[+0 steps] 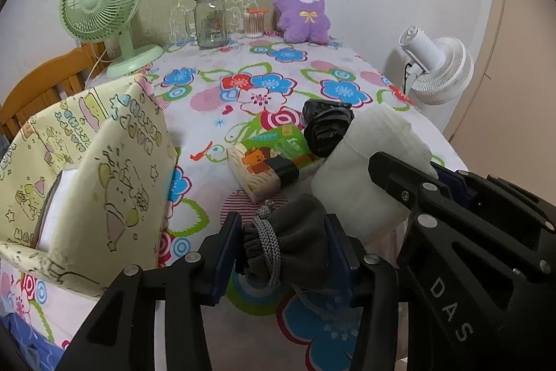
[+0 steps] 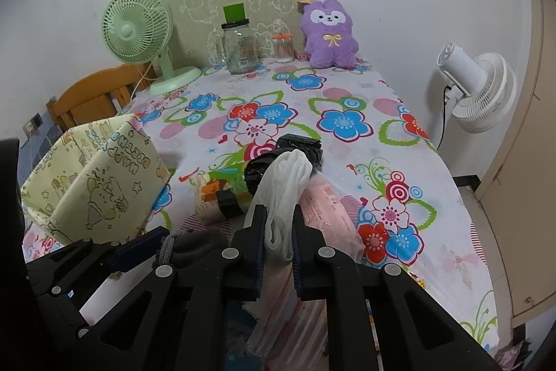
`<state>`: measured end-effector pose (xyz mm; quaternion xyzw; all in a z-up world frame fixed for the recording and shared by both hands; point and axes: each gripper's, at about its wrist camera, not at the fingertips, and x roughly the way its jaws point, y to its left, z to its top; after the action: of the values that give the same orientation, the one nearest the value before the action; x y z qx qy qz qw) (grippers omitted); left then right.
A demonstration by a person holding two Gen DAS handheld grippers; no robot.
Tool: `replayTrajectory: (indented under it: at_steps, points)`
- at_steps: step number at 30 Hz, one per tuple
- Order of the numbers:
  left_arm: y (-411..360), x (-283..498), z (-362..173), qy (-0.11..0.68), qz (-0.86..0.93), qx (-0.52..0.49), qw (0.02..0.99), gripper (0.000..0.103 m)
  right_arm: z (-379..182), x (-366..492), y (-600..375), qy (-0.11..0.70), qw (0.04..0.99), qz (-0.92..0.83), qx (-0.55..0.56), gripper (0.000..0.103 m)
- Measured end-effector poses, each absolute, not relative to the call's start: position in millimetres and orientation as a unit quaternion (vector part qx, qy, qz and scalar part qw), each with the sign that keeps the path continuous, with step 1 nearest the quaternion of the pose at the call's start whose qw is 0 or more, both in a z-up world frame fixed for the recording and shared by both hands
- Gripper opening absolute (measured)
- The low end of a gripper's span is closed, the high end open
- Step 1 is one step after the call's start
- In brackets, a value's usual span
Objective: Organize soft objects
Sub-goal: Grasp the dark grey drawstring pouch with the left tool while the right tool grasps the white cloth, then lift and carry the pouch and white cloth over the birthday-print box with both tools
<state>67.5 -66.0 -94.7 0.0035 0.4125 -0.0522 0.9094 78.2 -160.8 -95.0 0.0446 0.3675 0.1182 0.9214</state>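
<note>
My left gripper (image 1: 283, 249) is shut on a dark grey drawstring pouch (image 1: 295, 232), held just above the flowered tablecloth (image 1: 278, 82), right of the yellow patterned box (image 1: 87, 162). My right gripper (image 2: 279, 232) is shut on a white plastic bag (image 2: 286, 190), which hangs between its fingers; the bag (image 1: 368, 169) also shows in the left wrist view, to the right of the pouch. A crumpled black bag (image 1: 325, 127) and a small tissue pack (image 1: 260, 169) lie just beyond both grippers. A purple plush toy (image 1: 302, 11) sits at the table's far edge.
A green desk fan (image 1: 100, 6), a glass jar (image 1: 210, 21) and a cotton-swab container (image 1: 255, 23) stand along the back wall. A white fan (image 1: 438, 68) stands off the table's right side. A wooden chair (image 1: 45, 82) is at the left.
</note>
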Motion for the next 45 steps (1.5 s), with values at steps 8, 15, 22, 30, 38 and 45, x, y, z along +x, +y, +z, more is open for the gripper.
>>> replayTrajectory:
  at_steps: [8,15,22,30,38,45]
  points:
    - [-65.0,60.1,-80.3,0.397,-0.054,0.004,0.916,0.049,-80.0,69.5,-160.1,0.354,0.927,0.111,0.044,0.015]
    - [-64.3,52.2,-64.3,0.381,-0.056,0.006,0.923,0.049,-63.1,59.1,-161.1,0.336,0.935,0.102,0.041,0.015]
    - [-64.0,45.2,-48.5,0.369,-0.055,0.007,0.928,0.049,-45.9,49.3,-161.3,0.320,0.941,0.098,0.041,0.015]
    - [-64.3,37.6,-28.4,0.348,-0.056,0.010,0.936,0.049,-25.0,38.3,-162.4,0.299,0.949,0.093,0.042,0.015]
    - [-59.8,33.5,-8.1,0.328,-0.055,0.012,0.943,0.049,-3.9,32.3,-160.4,0.282,0.954,0.093,0.042,0.015]
    - [-51.8,33.1,3.5,0.317,-0.054,0.010,0.947,0.049,9.6,33.5,-153.5,0.274,0.956,0.095,0.039,0.015]
